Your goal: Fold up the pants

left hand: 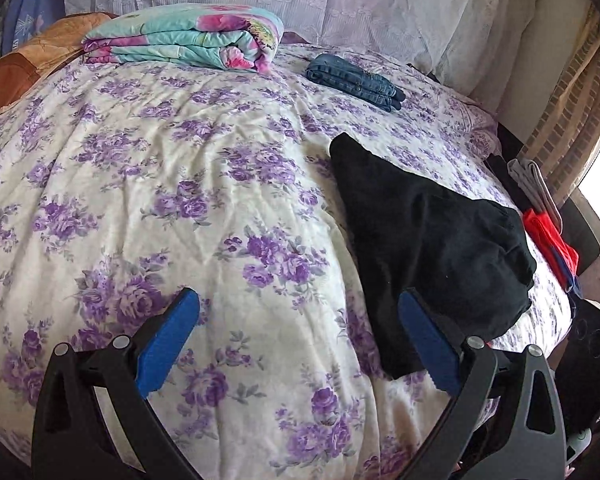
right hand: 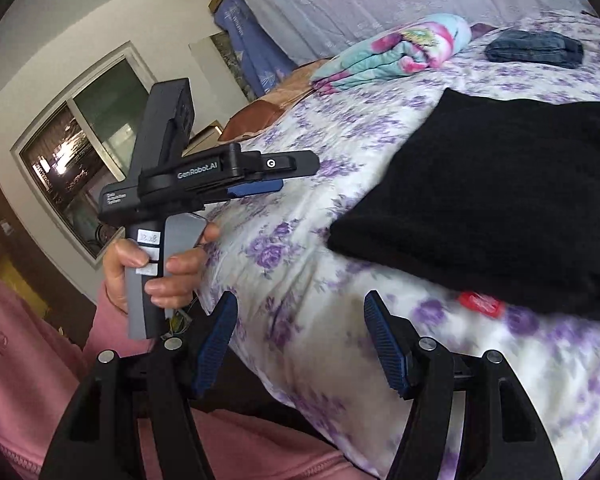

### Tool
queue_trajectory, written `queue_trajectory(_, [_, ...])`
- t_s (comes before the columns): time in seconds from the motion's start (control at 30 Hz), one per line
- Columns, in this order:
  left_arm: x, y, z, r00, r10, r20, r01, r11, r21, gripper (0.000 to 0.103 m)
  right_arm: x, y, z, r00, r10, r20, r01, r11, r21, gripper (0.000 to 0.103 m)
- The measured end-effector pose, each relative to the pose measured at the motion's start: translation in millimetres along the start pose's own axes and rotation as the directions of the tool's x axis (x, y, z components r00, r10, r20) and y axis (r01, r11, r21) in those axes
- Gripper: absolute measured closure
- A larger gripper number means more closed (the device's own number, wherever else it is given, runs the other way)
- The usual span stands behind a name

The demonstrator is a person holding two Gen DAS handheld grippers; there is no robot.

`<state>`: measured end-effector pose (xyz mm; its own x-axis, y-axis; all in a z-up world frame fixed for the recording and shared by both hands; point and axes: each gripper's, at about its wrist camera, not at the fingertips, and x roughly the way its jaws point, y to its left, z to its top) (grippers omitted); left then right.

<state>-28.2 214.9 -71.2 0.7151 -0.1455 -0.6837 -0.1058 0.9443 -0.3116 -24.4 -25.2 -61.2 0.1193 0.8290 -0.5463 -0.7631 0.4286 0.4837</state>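
Writing "GenRobot.AI" reads on the left gripper point(right hand: 256, 192) body in the right wrist view, plus small unreadable labels on its handle. Left hand point(right hand: 152, 268) grips that handle upright beside the bed edge — pink sleeve point(right hand: 24, 360) below. Left gripper point(left hand: 300, 340) jaws spread, nothing between them; right gripper point(right hand: 300, 340) jaws also spread, empty. Black pants point(left hand: 428, 248) lie folded on the floral bedspread point(left hand: 160, 184) near its right edge. Folded jeans point(left hand: 356, 80) and floral quilt point(left hand: 188, 36) farther back. Only the right view shows the window point(right hand: 80, 148) and a red tag point(right hand: 482, 304) at the pants' edge.
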Motion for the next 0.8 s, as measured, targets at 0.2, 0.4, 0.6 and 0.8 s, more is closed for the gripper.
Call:
queue_trajectory(0.2, [-10, 15, -1, 1.000, 0.015, 0.010, -0.015, 1.000, -0.010, 0.005, 25, -10, 12, 1.000, -0.023, 0.011, 0.022, 0.996, 0.090, 0.033])
queue_trajectory(0.4, [-13, 20, 0, 0.999, -0.049, -0.002, 0.049, 0.998, -0.033, 0.005, 23, -14, 14, 0.998, -0.030, 0.053, 0.021, 0.988, 0.150, 0.040])
queue_trajectory(0.6, [7, -14, -4, 0.974, -0.213, -0.074, 0.212, 0.977, -0.020, 0.005, 4, -5, 0, 0.993, -0.114, 0.040, 0.112, 0.993, 0.036, 0.042])
queue_trajectory(0.8, [30, -58, -15, 0.943, -0.278, -0.182, 0.294, 0.953, 0.066, 0.006, -28, -14, -21, 0.988, -0.134, 0.081, 0.129, 0.990, 0.062, 0.042])
